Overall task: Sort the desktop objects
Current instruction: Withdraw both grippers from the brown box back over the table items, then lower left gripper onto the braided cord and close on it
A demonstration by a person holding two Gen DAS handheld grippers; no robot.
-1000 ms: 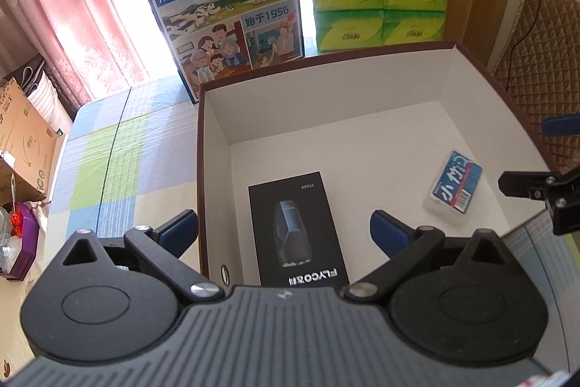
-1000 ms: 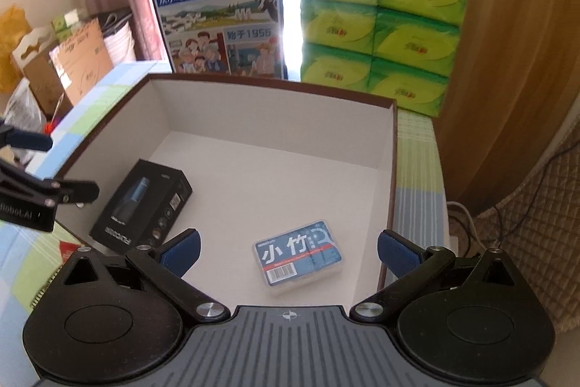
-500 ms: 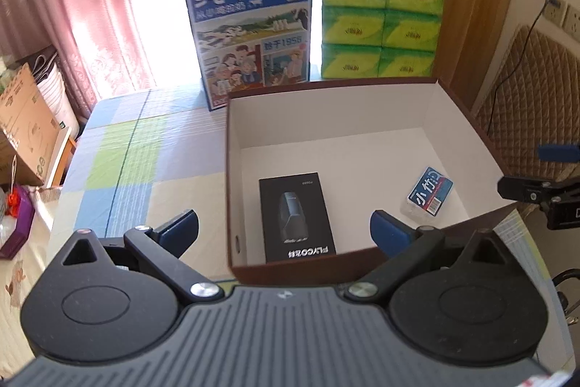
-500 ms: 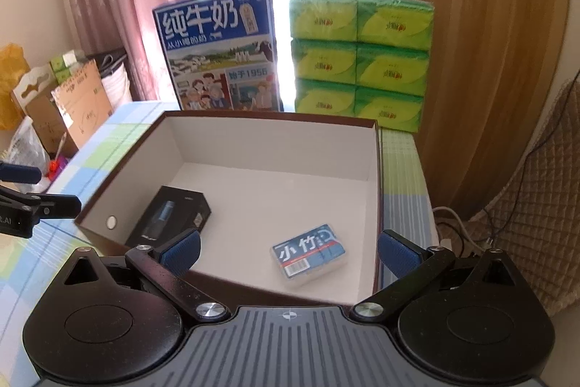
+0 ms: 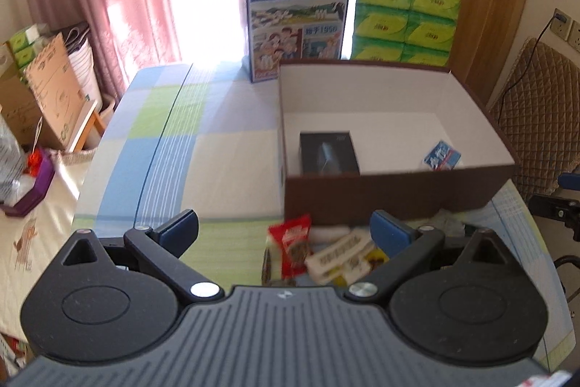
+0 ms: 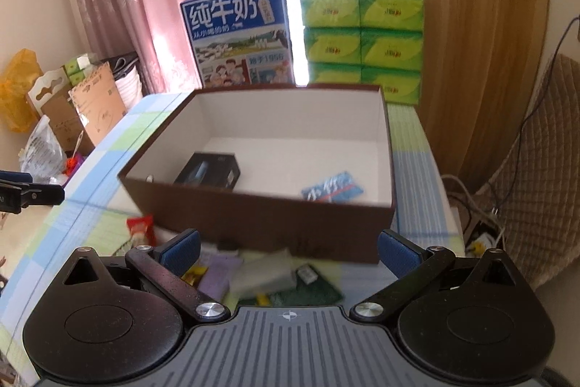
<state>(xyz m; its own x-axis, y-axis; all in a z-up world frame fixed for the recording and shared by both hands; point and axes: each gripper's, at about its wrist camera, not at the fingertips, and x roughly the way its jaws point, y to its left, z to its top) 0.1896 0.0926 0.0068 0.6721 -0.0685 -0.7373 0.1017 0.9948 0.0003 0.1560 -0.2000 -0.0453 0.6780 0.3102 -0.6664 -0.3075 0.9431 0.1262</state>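
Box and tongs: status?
Both tongs open, empty. Box holds black carton, blue pack. Snack clutter unsorted in front.

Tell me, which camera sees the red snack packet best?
The left wrist view. There the red snack packet lies in plain sight before the brown box, almost whole. In the right wrist view only its blurry top end shows, beside a gripper finger.
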